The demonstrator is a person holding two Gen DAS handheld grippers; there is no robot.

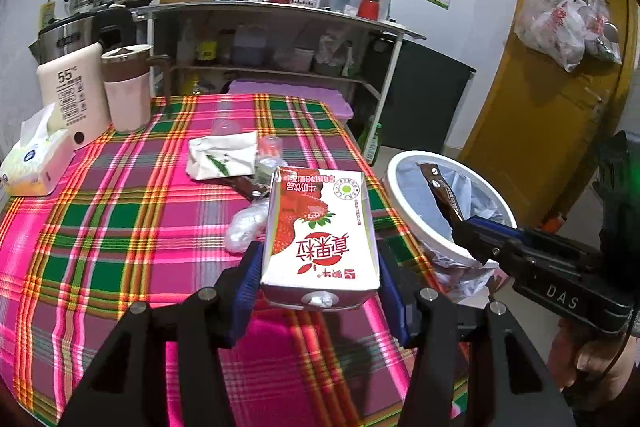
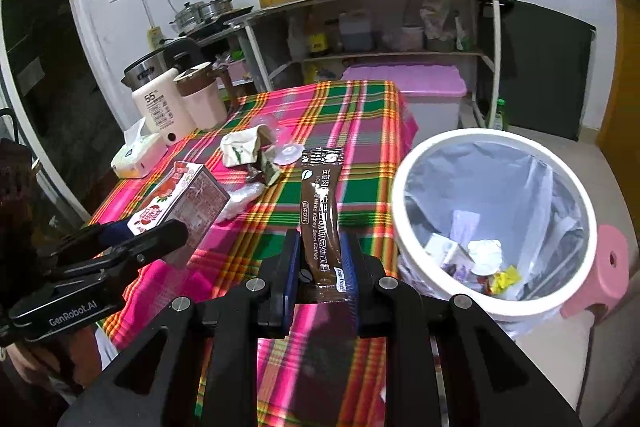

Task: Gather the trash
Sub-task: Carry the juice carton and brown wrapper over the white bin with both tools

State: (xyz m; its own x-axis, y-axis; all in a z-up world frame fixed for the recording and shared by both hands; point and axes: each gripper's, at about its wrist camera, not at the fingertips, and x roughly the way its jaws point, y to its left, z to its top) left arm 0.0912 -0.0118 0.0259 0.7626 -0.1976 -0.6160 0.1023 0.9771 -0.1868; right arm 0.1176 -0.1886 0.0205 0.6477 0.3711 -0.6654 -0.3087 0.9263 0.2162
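The milk carton (image 1: 320,235) is clamped at its base between the closed left gripper (image 1: 320,291), its long axis running away up the frame above the plaid tablecloth (image 1: 120,227). The coffee sachet (image 2: 320,215) is pinched upright in the closed right gripper (image 2: 320,267), beside the table's right edge. The bin (image 2: 496,147) is seen at lower right, open-topped, near the sachet.

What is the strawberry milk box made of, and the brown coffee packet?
The strawberry milk carton looks like coated paperboard: flat printed panels, sharp folded edges, slight sheen. The coffee sachet looks like thin glossy plastic or foil film, with shiny wrinkles and a crimped top. Foil inside can't be confirmed.
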